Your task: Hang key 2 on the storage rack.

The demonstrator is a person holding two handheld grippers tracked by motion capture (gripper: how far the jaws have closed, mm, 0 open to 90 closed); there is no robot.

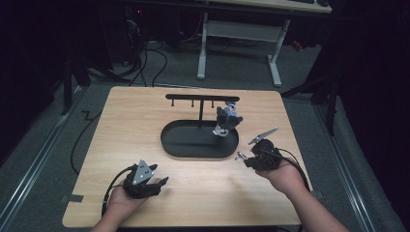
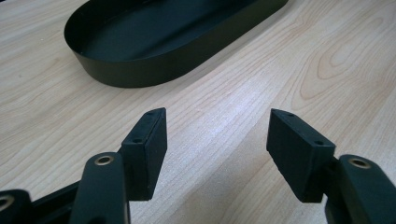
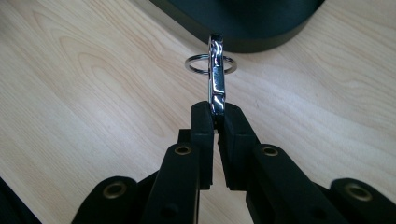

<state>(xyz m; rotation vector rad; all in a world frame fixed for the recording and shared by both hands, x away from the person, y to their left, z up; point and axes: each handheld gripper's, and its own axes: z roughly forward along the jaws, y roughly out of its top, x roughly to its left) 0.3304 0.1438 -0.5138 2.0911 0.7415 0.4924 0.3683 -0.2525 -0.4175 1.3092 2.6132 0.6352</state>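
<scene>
Black tray [image 1: 193, 147], chrome clip [image 3: 216, 77], pale wood-grain table [image 1: 145, 111].

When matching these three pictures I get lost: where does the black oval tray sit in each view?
High view: black oval tray at the table's centre, under the hook stand.
Left gripper view: top, left of centre, beyond the open fingers.
Right gripper view: top edge, right of centre, behind the metal clip held by the right gripper.
Shared landmark: the light wood tabletop.

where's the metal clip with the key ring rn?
Pinched in the right gripper, the metal clip sticks out over the table, just short of the black tray's near rim.
</scene>
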